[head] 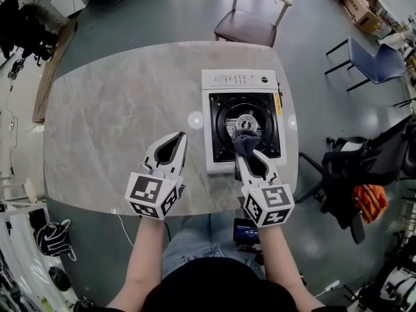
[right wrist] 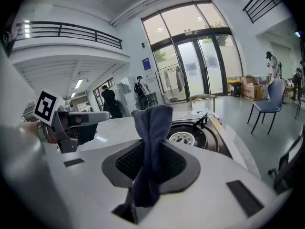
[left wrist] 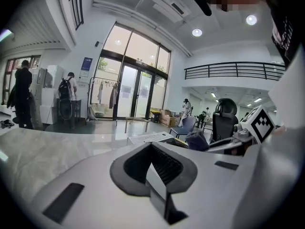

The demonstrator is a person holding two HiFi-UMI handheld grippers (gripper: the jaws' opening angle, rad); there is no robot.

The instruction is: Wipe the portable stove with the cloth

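Observation:
A white portable stove with a black burner well and round burner stands on the right half of the table. My right gripper is shut on a dark blue cloth, bunched at its tips just above the stove's near side. In the right gripper view the cloth sticks up between the jaws, with the burner beyond. My left gripper hovers over the bare table left of the stove, shut and holding nothing. From the left gripper view the stove and cloth show at right.
The grey marble table has rounded corners. A wooden chair stands at its far side, a blue chair at upper right, and a black office chair with an orange thing close to the right edge.

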